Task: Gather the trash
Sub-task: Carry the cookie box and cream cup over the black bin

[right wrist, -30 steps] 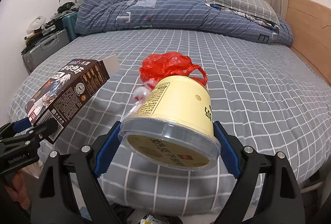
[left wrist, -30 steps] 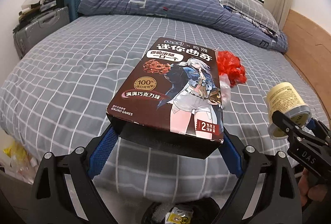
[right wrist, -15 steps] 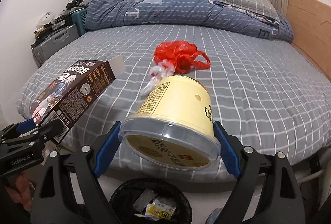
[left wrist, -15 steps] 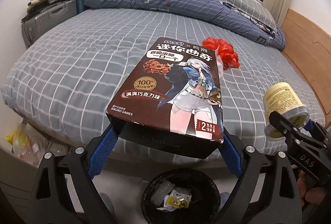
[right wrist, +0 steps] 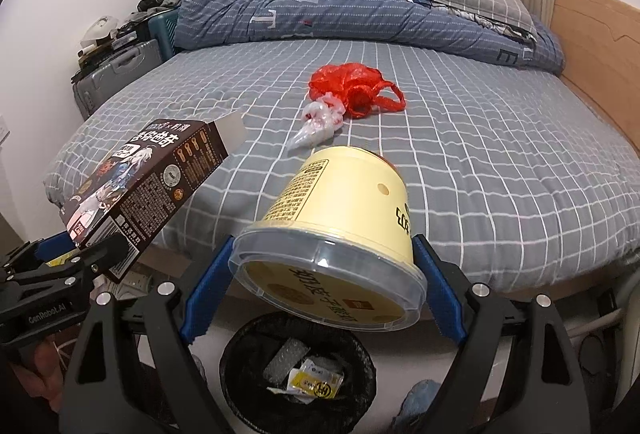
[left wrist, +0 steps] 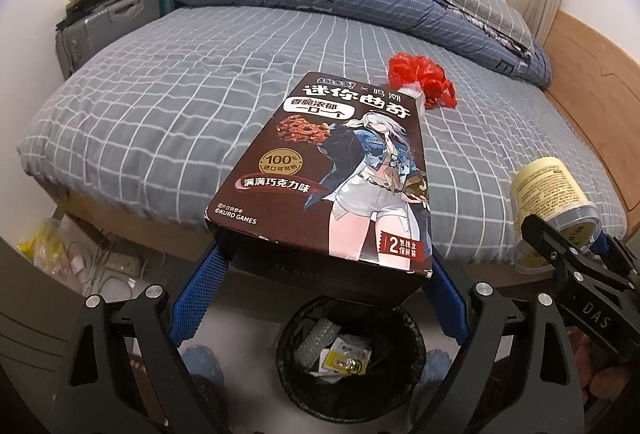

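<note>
My left gripper (left wrist: pixel 322 270) is shut on a dark brown cookie box (left wrist: pixel 332 169), its blue pads (left wrist: pixel 200 298) pressing both long sides. The box (right wrist: pixel 148 185) also shows at the left of the right wrist view. My right gripper (right wrist: pixel 320 274) is shut on a pale yellow noodle cup (right wrist: pixel 340 218) with a clear lid, held on its side. That cup (left wrist: pixel 552 201) appears at the right in the left wrist view. Both items hang above a black trash bin (left wrist: pixel 352 354) (right wrist: pixel 298 374) that holds several wrappers. A red plastic bag (right wrist: pixel 352 89) and a clear plastic bag (right wrist: pixel 316 125) lie on the bed.
The bed (right wrist: pixel 480 153) with a grey checked sheet fills the middle, a blue quilt (right wrist: pixel 320 9) and pillow at its far end. A grey suitcase (left wrist: pixel 104 29) stands at the left wall. Cables and a yellow bag (left wrist: pixel 44 254) lie on the floor left.
Both grippers have drawn back from the bed with the box and the cup. The trash bin has come into full view beneath them and the bed edge now shows.
</note>
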The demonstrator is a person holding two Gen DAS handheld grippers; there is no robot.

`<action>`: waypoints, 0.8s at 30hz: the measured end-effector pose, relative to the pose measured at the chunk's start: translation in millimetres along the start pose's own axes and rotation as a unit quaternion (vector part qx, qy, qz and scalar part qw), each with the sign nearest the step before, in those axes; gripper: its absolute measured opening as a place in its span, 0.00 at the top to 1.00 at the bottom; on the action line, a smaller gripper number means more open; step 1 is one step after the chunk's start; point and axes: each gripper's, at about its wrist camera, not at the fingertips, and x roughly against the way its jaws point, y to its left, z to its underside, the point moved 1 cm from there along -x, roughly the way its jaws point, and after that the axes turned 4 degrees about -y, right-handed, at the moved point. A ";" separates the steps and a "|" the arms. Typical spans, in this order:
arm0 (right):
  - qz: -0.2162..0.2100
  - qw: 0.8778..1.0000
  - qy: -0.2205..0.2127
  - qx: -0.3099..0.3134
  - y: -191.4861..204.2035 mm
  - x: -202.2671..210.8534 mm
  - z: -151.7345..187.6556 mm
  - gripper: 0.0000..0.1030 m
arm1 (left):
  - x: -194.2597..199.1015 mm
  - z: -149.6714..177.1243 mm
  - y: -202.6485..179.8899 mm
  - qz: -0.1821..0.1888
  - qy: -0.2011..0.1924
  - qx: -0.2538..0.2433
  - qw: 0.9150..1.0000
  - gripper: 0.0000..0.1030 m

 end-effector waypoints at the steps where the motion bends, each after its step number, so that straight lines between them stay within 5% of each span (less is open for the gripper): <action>1: 0.000 1.000 0.001 0.001 0.5 3.4 2.7 0.20 | 2.5 3.0 -0.1 -0.001 0.003 -0.001 1.000 0.13; 24: 0.002 0.999 0.049 0.002 5.4 37.5 54.5 0.20 | 47.0 65.3 29.2 -0.041 0.053 0.009 0.998 0.13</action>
